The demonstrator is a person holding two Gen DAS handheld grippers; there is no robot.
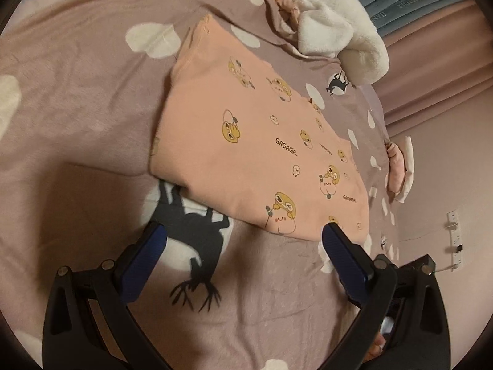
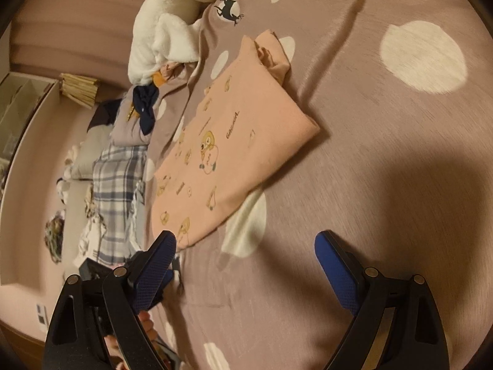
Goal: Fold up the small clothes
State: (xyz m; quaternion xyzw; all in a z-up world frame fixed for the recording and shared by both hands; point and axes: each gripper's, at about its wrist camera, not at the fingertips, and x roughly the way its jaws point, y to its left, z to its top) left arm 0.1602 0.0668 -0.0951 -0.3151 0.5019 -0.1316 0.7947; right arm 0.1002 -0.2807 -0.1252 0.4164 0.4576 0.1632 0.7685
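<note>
A peach-pink small garment (image 1: pixel 246 141) printed with yellow cartoon ducks lies folded flat on the mauve bedspread (image 1: pixel 77 92). It also shows in the right wrist view (image 2: pixel 228 154), with a bunched end at its far corner. My left gripper (image 1: pixel 243 237) is open and empty, hovering just short of the garment's near edge. My right gripper (image 2: pixel 246 243) is open and empty, with its left fingertip (image 2: pixel 165 246) over the garment's near corner.
A white fluffy plush (image 1: pixel 336 27) lies at the far end of the bed, also seen in the right wrist view (image 2: pixel 166 24). A plaid cloth (image 2: pixel 117 191) and a dark item (image 2: pixel 144 108) lie off the bed's left side. A wall socket strip (image 1: pixel 456 234) is at right.
</note>
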